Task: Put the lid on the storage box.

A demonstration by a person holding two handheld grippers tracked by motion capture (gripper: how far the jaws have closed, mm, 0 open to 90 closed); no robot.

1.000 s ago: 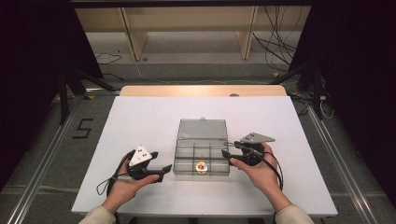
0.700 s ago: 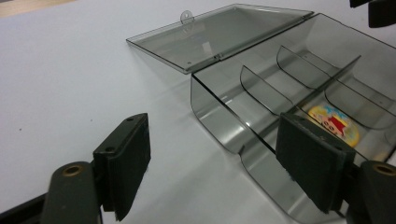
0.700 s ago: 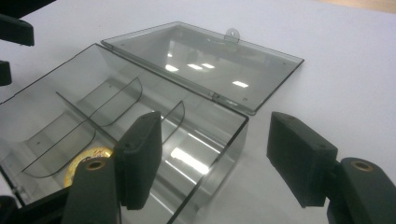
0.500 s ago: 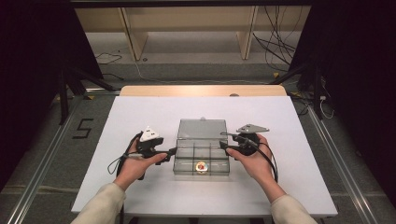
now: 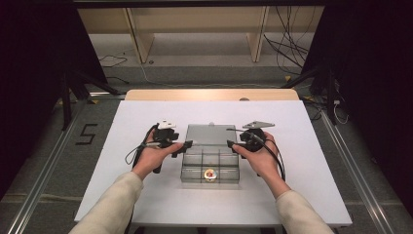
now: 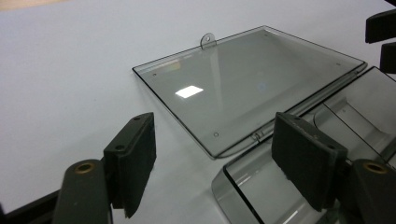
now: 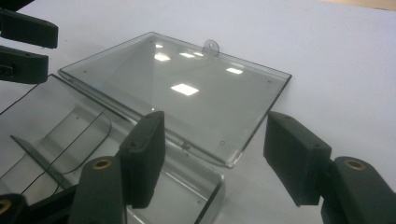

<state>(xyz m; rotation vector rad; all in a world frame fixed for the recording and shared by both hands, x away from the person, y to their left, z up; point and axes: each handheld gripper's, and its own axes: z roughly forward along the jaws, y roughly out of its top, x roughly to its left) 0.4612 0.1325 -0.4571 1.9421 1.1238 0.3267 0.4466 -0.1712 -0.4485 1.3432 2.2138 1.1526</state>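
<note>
Table [image 5: 146,195] white, wooden far edge [image 5: 212,94], dark room, grey floor [image 5: 58,161].

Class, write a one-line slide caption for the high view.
Two open hand-held grippers flank an opened clear compartment box.

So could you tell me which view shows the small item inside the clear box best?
The high view: the small item sits in a front compartment of the box. Both gripper views show the open lid and nearby compartments instead.
</note>
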